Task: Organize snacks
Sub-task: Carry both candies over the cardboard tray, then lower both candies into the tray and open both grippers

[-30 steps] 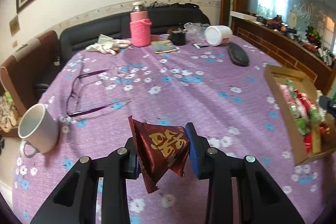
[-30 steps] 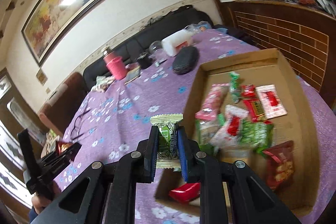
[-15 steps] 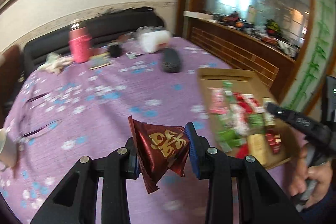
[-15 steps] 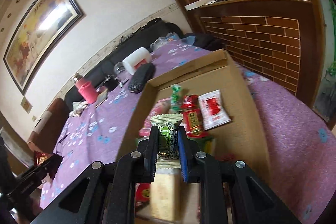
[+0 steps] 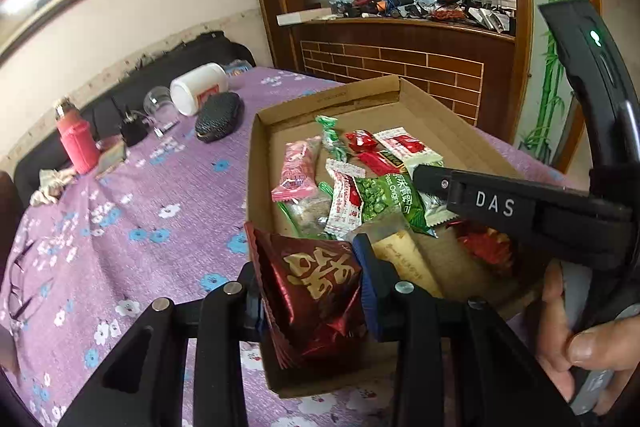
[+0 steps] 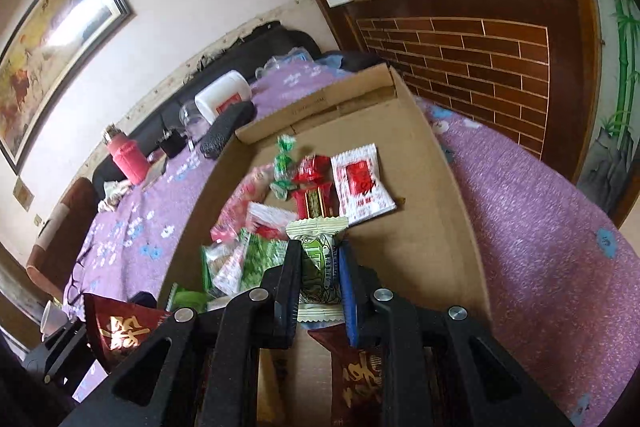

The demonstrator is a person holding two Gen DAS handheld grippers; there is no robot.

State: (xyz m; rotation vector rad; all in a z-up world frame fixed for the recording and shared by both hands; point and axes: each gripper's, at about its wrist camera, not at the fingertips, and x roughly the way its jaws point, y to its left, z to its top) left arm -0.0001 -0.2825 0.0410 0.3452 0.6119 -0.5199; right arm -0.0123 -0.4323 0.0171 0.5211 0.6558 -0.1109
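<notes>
Cardboard tray serves as our landmark throughout; it sits on the desk under a purple flowered cloth.

Left wrist view. We list the left hand-held gripper clamped on a dark red foil packet with gold lettering, held over the near-left corner of the tray, above its rim. Inside the tray lie mixed snacks: a pink wrapper toward the left wall, a green pea packet at the middle, red and white sachets toward the far end. The right hand-held gripper reaches in from the tray's right side, its handle in a hand. Beyond the tray's far-left corner stand a black pouch, a white jar on its side and a pink bottle.

Right wrist view. We list the right hand-held gripper nearly closed on a pale green wrapped snack, poised over the tray's near middle, bare cardboard to its right. The red foil packet shows at the tray's near-left edge.

Step in hand, as we judge it: both snacks are being delivered into the tray. Next, each calls for a short lowering over a free patch, then spreading the jaws so the packets drop inside the walls.
</notes>
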